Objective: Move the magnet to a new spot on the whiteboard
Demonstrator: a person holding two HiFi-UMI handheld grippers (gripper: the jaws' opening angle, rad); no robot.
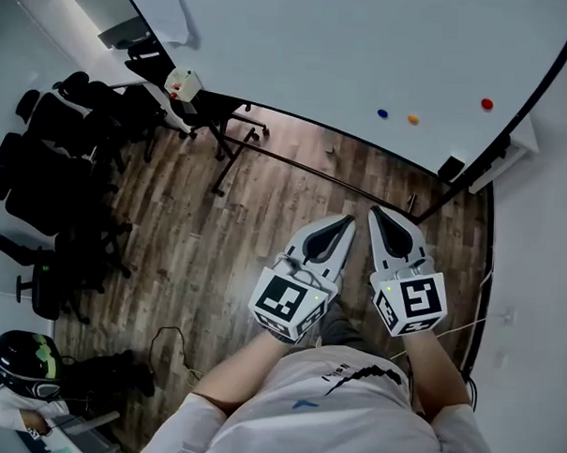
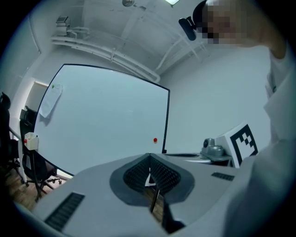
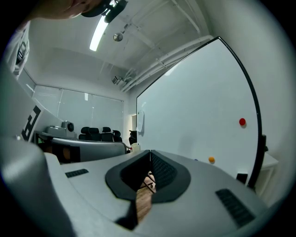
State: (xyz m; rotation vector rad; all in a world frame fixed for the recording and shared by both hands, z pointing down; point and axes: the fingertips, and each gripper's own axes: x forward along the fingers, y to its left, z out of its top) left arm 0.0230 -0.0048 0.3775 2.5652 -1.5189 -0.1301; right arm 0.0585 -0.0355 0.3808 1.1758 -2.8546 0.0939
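Two pairs of jaws together, empty: left gripper (image 1: 347, 222), right gripper (image 1: 374, 214), well apart from whiteboard (image 1: 366, 46) with red magnet (image 1: 487, 104).

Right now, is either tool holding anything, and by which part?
Nothing is held: the left tool and the right tool are both shut and empty, short of the whiteboard.

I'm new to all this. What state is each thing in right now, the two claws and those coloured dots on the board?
Left gripper: shut, empty, short of the whiteboard.
Right gripper: shut, empty, short of the whiteboard.
Red magnet: stuck on the whiteboard, untouched.
Orange magnet: stuck on the whiteboard, untouched.
Blue magnet: stuck on the whiteboard beside the orange magnet, untouched.
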